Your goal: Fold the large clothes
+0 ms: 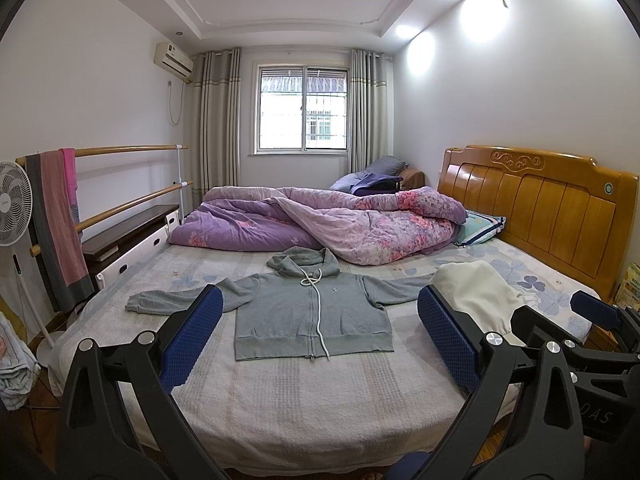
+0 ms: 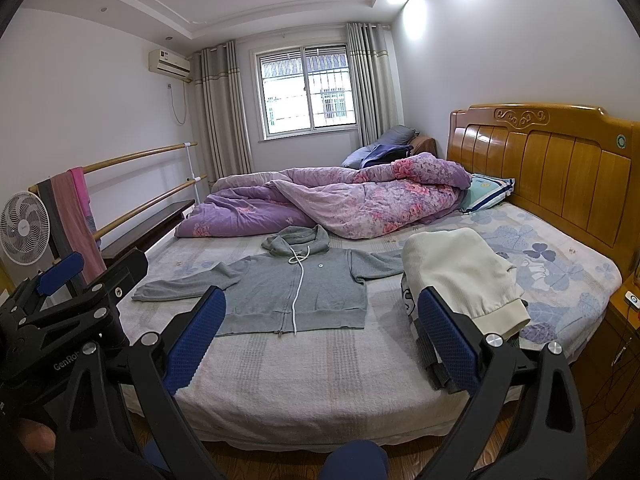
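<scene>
A grey zip hoodie (image 1: 308,308) (image 2: 288,292) lies flat and face up on the bed, sleeves spread to both sides, hood toward the quilt, white drawcord trailing down its front. My left gripper (image 1: 320,320) hovers over the bed's near edge, open, nothing between its blue pads (image 1: 192,340). My right gripper (image 2: 320,320) is likewise open and empty, held to the right of the left one. Each gripper shows at the edge of the other's view. A folded cream garment (image 1: 476,296) (image 2: 460,276) rests on the bed right of the hoodie, covering the end of its sleeve.
A rumpled purple floral quilt (image 1: 320,224) fills the far half of the bed (image 1: 300,400). A wooden headboard (image 1: 540,200) stands at the right. Left of the bed are a rail with hanging towels (image 1: 56,220), a white fan (image 1: 12,204) and a dark bench (image 1: 128,232).
</scene>
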`<move>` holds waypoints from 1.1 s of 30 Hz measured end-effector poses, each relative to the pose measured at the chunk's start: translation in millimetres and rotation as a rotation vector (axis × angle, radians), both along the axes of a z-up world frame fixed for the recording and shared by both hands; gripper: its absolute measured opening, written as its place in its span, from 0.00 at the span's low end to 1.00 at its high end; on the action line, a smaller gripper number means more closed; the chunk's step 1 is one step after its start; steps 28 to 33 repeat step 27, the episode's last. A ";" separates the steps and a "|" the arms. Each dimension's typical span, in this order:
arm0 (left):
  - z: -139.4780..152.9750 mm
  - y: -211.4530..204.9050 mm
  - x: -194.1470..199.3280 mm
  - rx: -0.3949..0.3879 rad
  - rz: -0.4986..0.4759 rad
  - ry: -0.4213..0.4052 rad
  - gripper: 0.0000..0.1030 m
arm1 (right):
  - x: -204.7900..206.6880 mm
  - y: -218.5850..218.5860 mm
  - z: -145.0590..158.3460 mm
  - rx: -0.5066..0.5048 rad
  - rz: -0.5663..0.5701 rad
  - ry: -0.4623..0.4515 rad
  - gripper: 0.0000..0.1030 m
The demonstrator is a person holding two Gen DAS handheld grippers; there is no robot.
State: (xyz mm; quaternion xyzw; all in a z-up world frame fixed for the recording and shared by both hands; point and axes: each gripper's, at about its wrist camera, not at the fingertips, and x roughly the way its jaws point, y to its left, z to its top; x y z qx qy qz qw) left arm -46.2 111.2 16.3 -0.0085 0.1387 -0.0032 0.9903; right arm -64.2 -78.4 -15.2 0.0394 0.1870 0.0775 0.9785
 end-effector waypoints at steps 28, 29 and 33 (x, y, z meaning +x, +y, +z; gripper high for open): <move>-4.3 6.4 3.2 0.001 -0.005 0.014 0.95 | -2.7 5.7 -3.8 0.005 -0.007 0.002 0.90; -4.3 6.4 3.2 0.001 -0.005 0.014 0.95 | -2.7 5.7 -3.8 0.005 -0.007 0.002 0.90; -4.3 6.4 3.2 0.001 -0.005 0.014 0.95 | -2.7 5.7 -3.8 0.005 -0.007 0.002 0.90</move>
